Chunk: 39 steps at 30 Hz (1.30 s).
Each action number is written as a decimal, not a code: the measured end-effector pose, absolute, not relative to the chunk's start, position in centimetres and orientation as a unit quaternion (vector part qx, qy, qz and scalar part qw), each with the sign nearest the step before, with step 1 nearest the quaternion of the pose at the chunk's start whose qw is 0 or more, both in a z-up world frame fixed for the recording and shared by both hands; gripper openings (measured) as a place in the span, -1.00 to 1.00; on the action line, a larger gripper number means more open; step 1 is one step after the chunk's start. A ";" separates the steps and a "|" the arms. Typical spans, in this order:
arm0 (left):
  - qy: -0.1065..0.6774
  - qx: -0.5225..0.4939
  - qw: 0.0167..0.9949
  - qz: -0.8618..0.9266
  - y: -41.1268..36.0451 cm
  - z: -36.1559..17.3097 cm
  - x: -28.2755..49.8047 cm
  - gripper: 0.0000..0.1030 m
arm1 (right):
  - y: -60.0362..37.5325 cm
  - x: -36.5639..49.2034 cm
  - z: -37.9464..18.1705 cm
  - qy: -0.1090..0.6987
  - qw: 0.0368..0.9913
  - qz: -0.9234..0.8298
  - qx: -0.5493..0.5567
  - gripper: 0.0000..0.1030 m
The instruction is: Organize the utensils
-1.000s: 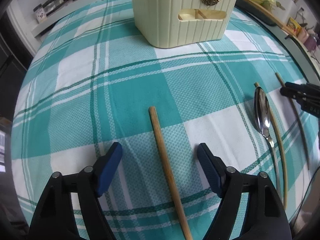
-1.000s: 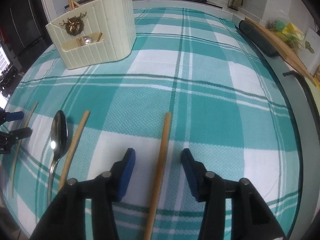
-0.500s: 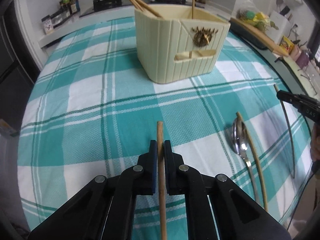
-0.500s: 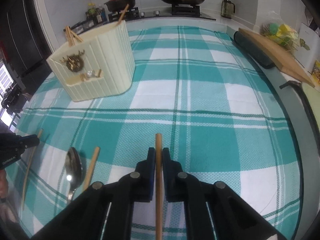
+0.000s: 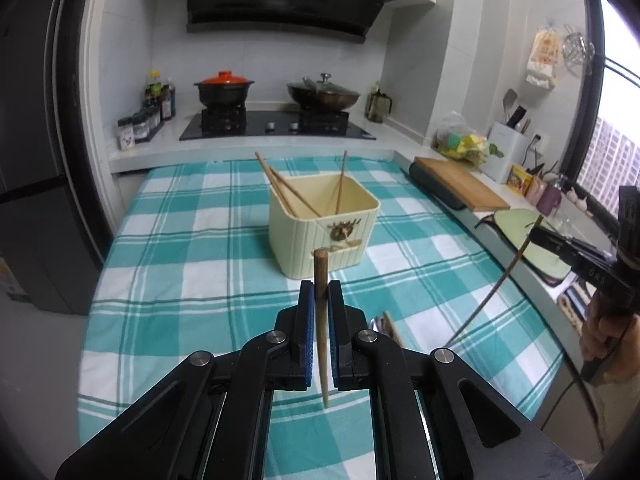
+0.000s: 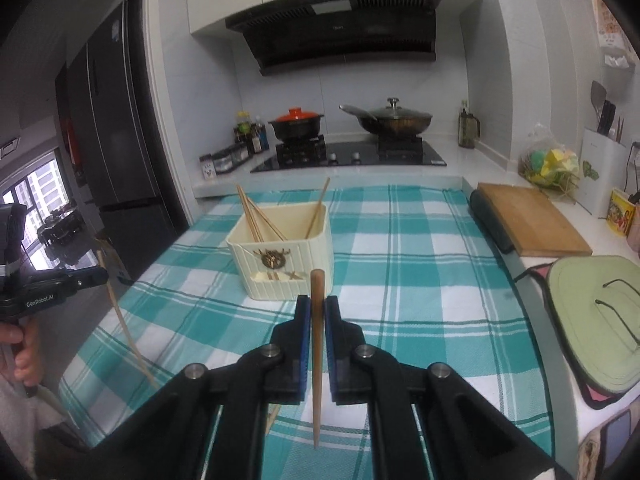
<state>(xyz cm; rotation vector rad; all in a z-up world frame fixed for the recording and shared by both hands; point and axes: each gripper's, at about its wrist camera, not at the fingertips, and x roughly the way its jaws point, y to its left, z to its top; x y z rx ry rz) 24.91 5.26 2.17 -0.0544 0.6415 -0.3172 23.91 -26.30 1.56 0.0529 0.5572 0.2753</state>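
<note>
My left gripper (image 5: pixel 320 294) is shut on a wooden chopstick (image 5: pixel 322 360), held off the teal checked tablecloth (image 5: pixel 192 248). My right gripper (image 6: pixel 316 305) is shut on a second chopstick (image 6: pixel 317 380), also in the air. A cream utensil holder (image 5: pixel 320 232) with a deer emblem stands ahead of both, with three chopsticks leaning inside it. In the left wrist view the right gripper (image 5: pixel 538 235) appears at the right edge with its chopstick (image 5: pixel 500 280) hanging down. In the right wrist view the left gripper (image 6: pixel 102 274) shows at the left edge with its chopstick (image 6: pixel 120 316).
A spoon bowl (image 5: pixel 374 323) and another chopstick (image 5: pixel 391 326) lie on the cloth, mostly hidden behind my left fingers. A wooden cutting board (image 6: pixel 528 216) and a green mat (image 6: pixel 592 320) sit on the right counter. A stove with two pots (image 6: pixel 348 152) stands behind the table.
Both grippers closed on the chopsticks that lay between their jaws and lifted them off the cloth. Both views tipped upward, so the holder now looks farther away and the kitchen shows.
</note>
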 end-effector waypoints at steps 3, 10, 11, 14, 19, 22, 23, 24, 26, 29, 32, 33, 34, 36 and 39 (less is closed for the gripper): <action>0.297 -0.029 0.941 -0.157 5.1 3.3 24.6 -0.90 | -25.6 22.4 3.1 0.240 0.961 0.134 0.017 -0.86; 0.274 -0.041 0.948 -0.160 5.2 5.9 24.6 -0.91 | -24.1 21.9 5.8 0.199 0.970 0.141 0.003 -0.86; 0.271 -0.042 0.948 -0.160 5.3 6.3 24.8 -0.91 | -23.9 22.0 6.1 0.196 0.970 0.142 -0.001 -0.86; 0.260 -0.045 0.951 -0.163 5.4 7.9 25.3 -0.91 | -23.6 22.7 7.2 0.190 0.971 0.144 -0.010 -0.86; 0.237 -0.051 0.957 -0.160 5.5 10.9 27.4 -0.91 | -23.3 24.8 9.8 0.176 0.974 0.145 -0.018 -0.86; 0.221 -0.052 0.962 -0.152 5.4 12.8 29.4 -0.91 | -23.0 26.6 11.4 0.163 0.975 0.147 -0.023 -0.86; 0.215 -0.051 0.964 -0.147 5.3 13.5 30.2 -0.91 | -22.8 27.3 11.9 0.159 0.976 0.149 -0.024 -0.86; 0.209 -0.052 0.966 -0.145 5.2 14.1 31.0 -0.91 | -22.6 28.1 12.5 0.154 0.976 0.150 -0.024 -0.86; 0.199 -0.053 0.968 -0.144 4.9 15.1 32.8 -0.91 | -22.2 29.6 13.3 0.143 0.978 0.152 -0.023 -0.86; 0.192 -0.054 0.970 -0.137 4.2 15.7 35.9 -0.91 | -21.5 31.9 14.1 0.127 0.979 0.157 -0.024 -0.86; 0.190 -0.046 0.973 -0.125 3.2 15.1 39.1 -0.91 | -20.7 34.8 14.0 0.117 0.980 0.162 -0.022 -0.86; 0.194 -0.043 0.972 -0.122 2.8 14.5 40.2 -0.91 | -20.3 35.7 13.8 0.116 0.979 0.164 -0.022 -0.86; 0.201 -0.041 0.971 -0.122 2.5 13.9 41.3 -0.91 | -20.0 36.8 13.5 0.117 0.979 0.167 -0.023 -0.86; 0.225 -0.043 0.966 -0.123 2.0 12.2 43.4 -0.91 | -19.4 38.8 12.5 0.125 0.977 0.172 -0.025 -0.86; 0.267 -0.045 0.954 -0.127 1.3 9.1 46.1 -0.91 | -18.2 42.4 10.1 0.170 0.967 0.185 -0.031 -0.86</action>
